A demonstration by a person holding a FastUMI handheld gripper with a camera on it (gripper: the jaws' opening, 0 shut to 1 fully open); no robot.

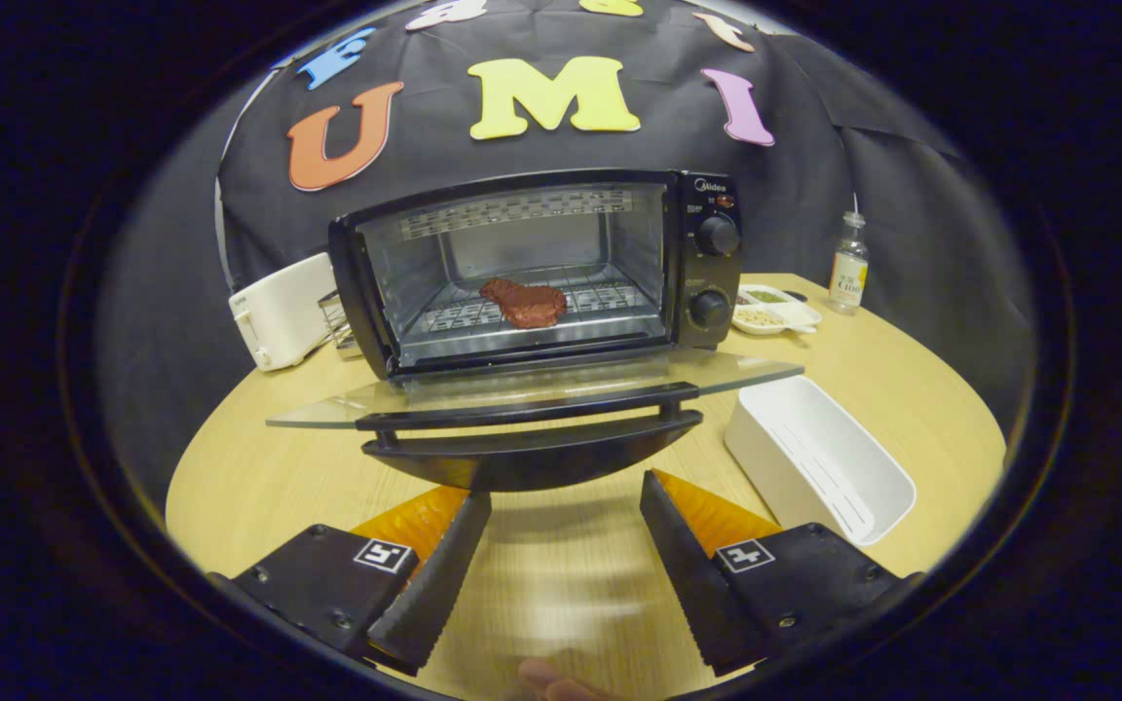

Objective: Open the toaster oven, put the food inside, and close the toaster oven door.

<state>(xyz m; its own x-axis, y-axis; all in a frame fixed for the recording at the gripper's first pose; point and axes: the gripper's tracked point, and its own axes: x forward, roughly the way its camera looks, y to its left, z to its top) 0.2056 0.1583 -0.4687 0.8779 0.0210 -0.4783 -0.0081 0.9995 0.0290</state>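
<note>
Nearest in the gripper view, a fingertip of the person's hand (549,680) shows low between the two fingers. The gripper (566,492) has its fingers spread wide apart and holds nothing; bare wooden table (259,477) lies between them. The fingertips sit just short of the door handle (532,414), below its front edge, apart from it.

Just ahead, the toaster oven (542,268) stands with its mouth facing the gripper. Its glass door (532,389) is folded fully down and lies flat, its long axis running crosswise, with the dark handle bar along the near edge.

To the right of the door, a white tray (819,458) rests on the table, empty, its long axis angled away toward the oven.

Inside the cavity, the food (524,302), a reddish-brown slab of meat, lies on the wire rack (610,297) near its middle, long axis roughly crosswise, narrower end to the left.

Two knobs (717,236) stack on the oven's right panel. A white appliance (279,310) stands left of the oven. A divided dish (775,312) and a small bottle (849,265) stand farther right, before the cloth wall.
</note>
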